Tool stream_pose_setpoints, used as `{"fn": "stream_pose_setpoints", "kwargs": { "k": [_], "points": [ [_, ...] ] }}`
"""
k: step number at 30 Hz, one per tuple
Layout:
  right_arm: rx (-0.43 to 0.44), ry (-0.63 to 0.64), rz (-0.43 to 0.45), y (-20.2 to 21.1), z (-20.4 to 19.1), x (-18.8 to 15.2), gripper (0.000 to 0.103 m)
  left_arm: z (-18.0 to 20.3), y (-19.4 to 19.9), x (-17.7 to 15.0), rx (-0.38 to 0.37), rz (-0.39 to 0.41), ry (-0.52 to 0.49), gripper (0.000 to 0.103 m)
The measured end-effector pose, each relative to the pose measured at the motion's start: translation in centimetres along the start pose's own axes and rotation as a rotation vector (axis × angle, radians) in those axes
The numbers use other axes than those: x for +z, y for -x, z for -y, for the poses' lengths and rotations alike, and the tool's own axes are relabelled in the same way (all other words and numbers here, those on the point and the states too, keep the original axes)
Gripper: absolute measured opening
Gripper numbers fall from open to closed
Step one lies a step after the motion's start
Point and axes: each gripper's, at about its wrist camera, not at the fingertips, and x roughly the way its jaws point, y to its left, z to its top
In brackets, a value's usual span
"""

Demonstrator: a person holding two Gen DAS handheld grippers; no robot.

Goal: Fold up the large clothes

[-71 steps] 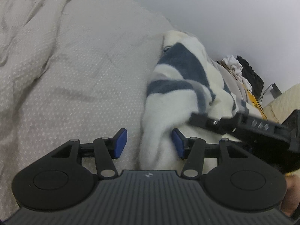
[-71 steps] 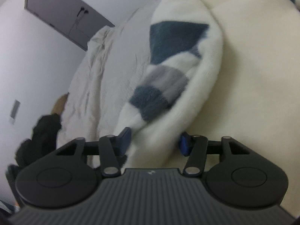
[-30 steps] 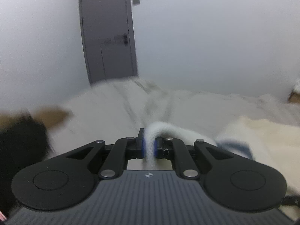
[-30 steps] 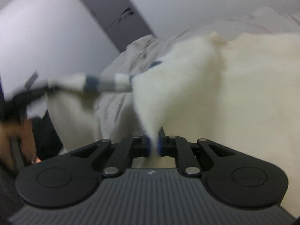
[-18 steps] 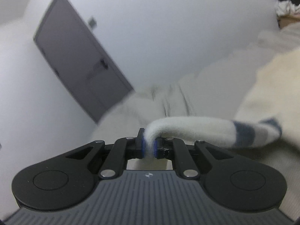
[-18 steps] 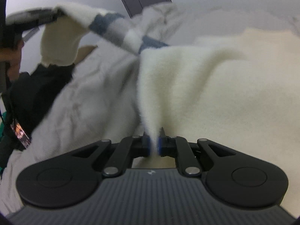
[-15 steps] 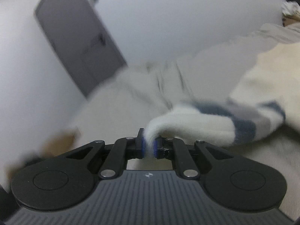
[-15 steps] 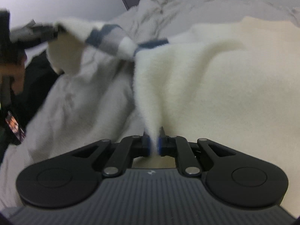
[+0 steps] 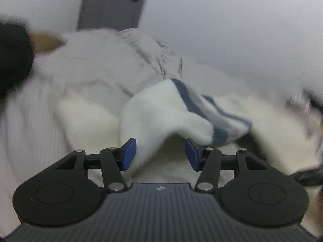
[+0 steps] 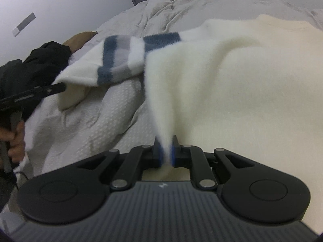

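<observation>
A large cream fleece garment (image 10: 242, 76) with blue and grey stripes lies spread on the bed. My right gripper (image 10: 166, 153) is shut on its cream edge and holds it pinched up. Its striped sleeve (image 10: 119, 58) stretches to the left. My left gripper (image 9: 160, 154) is open, and the sleeve end (image 9: 161, 117) drapes loosely between the blue pads (image 9: 129, 154), near the left one. The left gripper also shows in the right wrist view (image 10: 40, 92), held by a hand.
A pale grey textured bedspread (image 10: 97, 121) covers the bed, rumpled towards the far end. A dark grey door (image 9: 113, 4) stands in the white wall behind. A black garment (image 10: 34, 62) and a brown object (image 10: 80, 37) lie at the bed's left side.
My left gripper has opened and let go of the sleeve, which has dropped towards the bed. My right gripper stays shut on the cream edge.
</observation>
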Motion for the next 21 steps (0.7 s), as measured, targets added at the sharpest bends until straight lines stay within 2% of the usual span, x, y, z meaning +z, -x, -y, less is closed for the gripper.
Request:
{"fn": "stream_pose_setpoints", "kwargs": {
  "k": [2, 5, 8, 11, 13, 16, 18, 19, 20, 21],
  "points": [
    [0.005, -0.004, 0.001, 0.6, 0.1, -0.2, 0.013, -1.8, 1.1, -0.8, -0.033, 0.022, 0.142, 0.062],
    [0.007, -0.017, 0.001, 0.9, 0.2, -0.5, 0.013, -4.3, 1.2, -1.5, -0.001, 0.052, 0.313, 0.065],
    [0.003, -0.028, 0.003, 1.0, 0.1, -0.8, 0.013, -7.5, 0.1, -2.2, -0.003, 0.067, 0.513, 0.065],
    [-0.004, -0.041, 0.008, 1.0, 0.0, -1.0, 0.013, -9.6, -1.3, -2.5, 0.039, 0.091, 0.625, 0.065],
    [-0.009, -0.05, 0.01, 1.1, 0.0, -1.0, 0.013, -10.0, -2.1, -2.3, 0.056, 0.109, 0.648, 0.065],
    [-0.013, -0.062, 0.011, 1.0, 0.0, -1.1, 0.013, -9.2, -3.2, -1.2, 0.112, 0.089, 0.603, 0.064],
    [-0.016, -0.069, 0.008, 0.7, 0.1, -1.3, 0.013, -8.7, -3.3, -0.7, 0.146, 0.075, 0.563, 0.058],
    [-0.018, -0.069, 0.007, 0.6, 0.1, -1.3, 0.013, -8.5, -3.4, -0.3, 0.171, 0.067, 0.537, 0.039],
    [-0.021, -0.066, 0.006, 0.4, 0.0, -1.3, 0.013, -8.4, -3.8, 0.2, 0.196, 0.052, 0.513, 0.025],
    [-0.024, -0.061, 0.005, 0.4, -0.1, -1.4, 0.013, -8.7, -4.5, 0.8, 0.202, 0.044, 0.497, 0.022]
  ]
}}
